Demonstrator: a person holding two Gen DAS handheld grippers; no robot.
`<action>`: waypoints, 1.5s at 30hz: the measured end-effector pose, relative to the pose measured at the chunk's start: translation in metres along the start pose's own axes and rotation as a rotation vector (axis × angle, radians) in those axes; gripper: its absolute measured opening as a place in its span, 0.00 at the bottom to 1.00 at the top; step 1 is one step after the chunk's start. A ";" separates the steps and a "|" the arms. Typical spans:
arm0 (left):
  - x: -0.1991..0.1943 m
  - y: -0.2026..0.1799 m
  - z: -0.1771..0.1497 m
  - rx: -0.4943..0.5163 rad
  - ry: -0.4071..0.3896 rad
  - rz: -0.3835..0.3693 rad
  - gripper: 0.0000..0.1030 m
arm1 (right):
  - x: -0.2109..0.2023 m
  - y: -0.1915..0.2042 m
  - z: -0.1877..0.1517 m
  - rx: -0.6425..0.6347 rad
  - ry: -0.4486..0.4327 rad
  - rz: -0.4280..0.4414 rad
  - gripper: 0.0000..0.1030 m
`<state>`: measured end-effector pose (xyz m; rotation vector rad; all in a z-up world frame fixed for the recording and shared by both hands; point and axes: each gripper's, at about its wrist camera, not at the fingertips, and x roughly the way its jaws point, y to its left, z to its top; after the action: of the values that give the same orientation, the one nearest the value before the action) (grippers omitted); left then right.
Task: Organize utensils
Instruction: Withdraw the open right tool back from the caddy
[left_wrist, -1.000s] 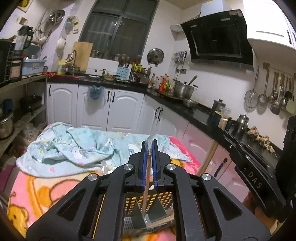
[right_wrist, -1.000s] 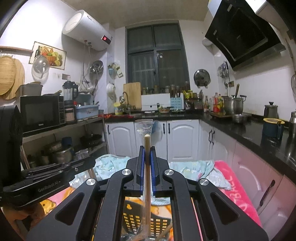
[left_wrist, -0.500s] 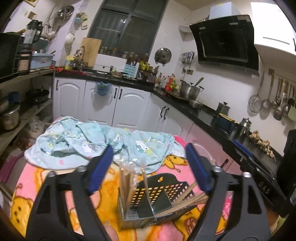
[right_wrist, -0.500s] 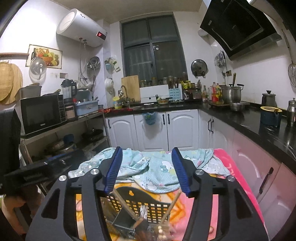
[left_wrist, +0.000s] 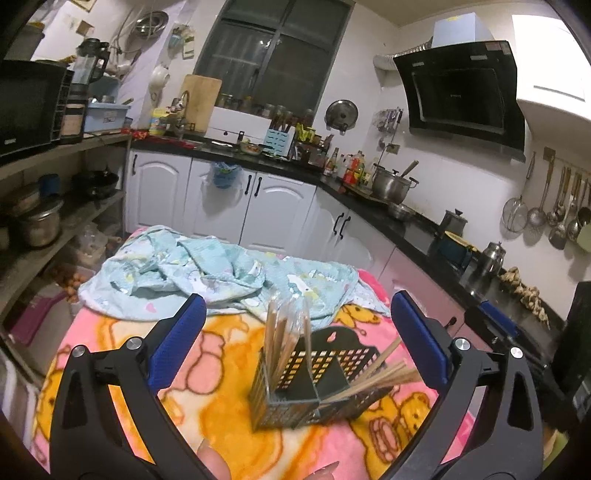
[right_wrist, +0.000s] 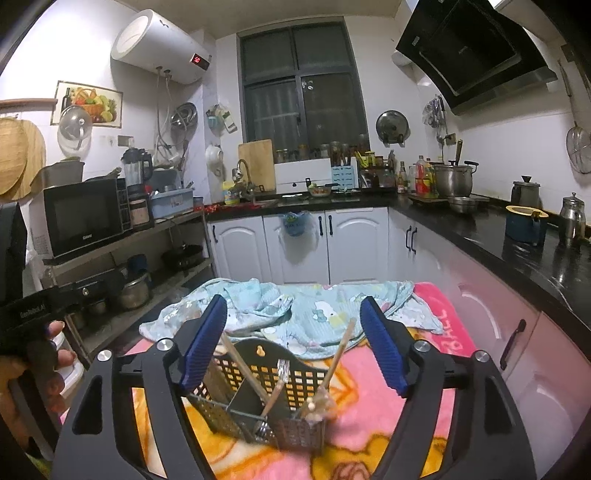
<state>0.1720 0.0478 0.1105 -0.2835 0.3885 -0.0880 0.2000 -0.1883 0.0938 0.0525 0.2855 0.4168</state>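
Left wrist view: my left gripper (left_wrist: 295, 339) and right gripper (right_wrist: 293, 345), jaws just spread, grasp nothing. Utensil caddy (left_wrist: 314, 384) sits mid-blanket (left_wrist: 207, 373), chopsticks (left_wrist: 373, 376) leaning outward; a careless nudge could tip it on soft fabric.

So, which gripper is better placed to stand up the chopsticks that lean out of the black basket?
Probably the right gripper: its jaws, just opened and empty, flank the leaning chopsticks, which point toward it. For the left gripper, also just opened and empty, they lie crosswise.
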 end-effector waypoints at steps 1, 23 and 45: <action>-0.003 0.000 -0.003 0.001 0.002 -0.004 0.90 | -0.003 0.001 -0.001 0.001 0.000 0.000 0.72; -0.024 0.001 -0.082 0.073 0.145 0.021 0.90 | -0.048 0.024 -0.066 -0.058 0.100 0.015 0.90; -0.028 0.006 -0.143 0.117 0.177 0.117 0.90 | -0.047 0.020 -0.152 -0.067 0.183 -0.074 0.92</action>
<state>0.0915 0.0214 -0.0078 -0.1374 0.5730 -0.0211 0.1080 -0.1905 -0.0374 -0.0618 0.4523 0.3580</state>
